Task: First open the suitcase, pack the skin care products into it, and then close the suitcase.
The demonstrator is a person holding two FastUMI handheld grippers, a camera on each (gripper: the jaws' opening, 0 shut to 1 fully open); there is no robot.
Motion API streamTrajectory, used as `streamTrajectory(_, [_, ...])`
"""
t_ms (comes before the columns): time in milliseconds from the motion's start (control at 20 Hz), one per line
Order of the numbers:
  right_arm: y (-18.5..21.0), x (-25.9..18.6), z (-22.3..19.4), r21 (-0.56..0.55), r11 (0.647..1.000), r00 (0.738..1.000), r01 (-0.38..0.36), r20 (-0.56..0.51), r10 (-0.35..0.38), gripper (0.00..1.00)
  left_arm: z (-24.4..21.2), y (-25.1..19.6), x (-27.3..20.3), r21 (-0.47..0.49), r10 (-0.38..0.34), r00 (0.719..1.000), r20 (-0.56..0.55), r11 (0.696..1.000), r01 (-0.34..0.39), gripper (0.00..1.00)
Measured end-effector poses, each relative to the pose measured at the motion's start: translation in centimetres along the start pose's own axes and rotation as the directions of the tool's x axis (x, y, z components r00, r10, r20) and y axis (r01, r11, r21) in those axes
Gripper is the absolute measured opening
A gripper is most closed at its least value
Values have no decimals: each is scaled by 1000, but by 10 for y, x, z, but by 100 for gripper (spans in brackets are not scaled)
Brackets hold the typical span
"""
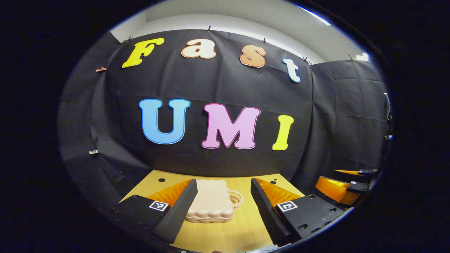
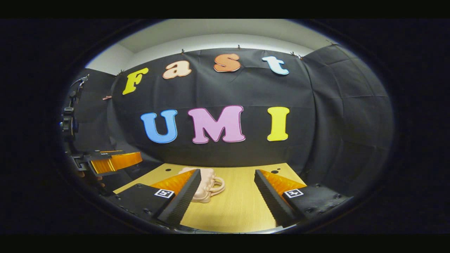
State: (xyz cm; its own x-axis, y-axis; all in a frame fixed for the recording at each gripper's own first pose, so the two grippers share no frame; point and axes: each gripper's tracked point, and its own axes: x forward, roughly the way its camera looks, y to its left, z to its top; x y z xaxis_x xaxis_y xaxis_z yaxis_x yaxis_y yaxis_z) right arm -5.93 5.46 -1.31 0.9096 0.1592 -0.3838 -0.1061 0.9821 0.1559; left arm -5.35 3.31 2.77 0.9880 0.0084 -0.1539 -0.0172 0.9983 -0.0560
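From my left gripper (image 1: 225, 203), fingers spread wide and holding nothing, I see the pink suitcase (image 1: 211, 205) lying shut on the wooden table (image 1: 242, 232), handle (image 1: 236, 198) toward the right. Right of the suitcase, my right gripper (image 2: 226, 196) is also parted and empty; in its view the suitcase (image 2: 207, 188) sits left of centre, partly behind its left finger (image 2: 179, 203).
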Motion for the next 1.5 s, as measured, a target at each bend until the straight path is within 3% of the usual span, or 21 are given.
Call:
streamTrajectory(400, [-54,0,14,37,997,998,-66,20,66,100,7,-22,-19,-61,73,996,41,996,-71,96])
streamTrajectory(450, [-59,1,12,40,996,997,-80,22,79,97,5,-26,-19,-73,81,996,36,994,-78,96])
streamTrajectory(600, [-74,5,2,71,995,997,-73,-2,73,97,-4,-28,-18,-81,111,994,11,991,-110,96])
streamTrajectory(750, [-75,9,-2,108,991,996,-80,-20,83,97,-6,-21,-18,-69,131,991,-3,989,-131,96])
streamTrajectory(1500, [-30,43,1,42,986,986,-161,-28,163,97,-7,13,0,-73,128,991,-36,989,-131,96])
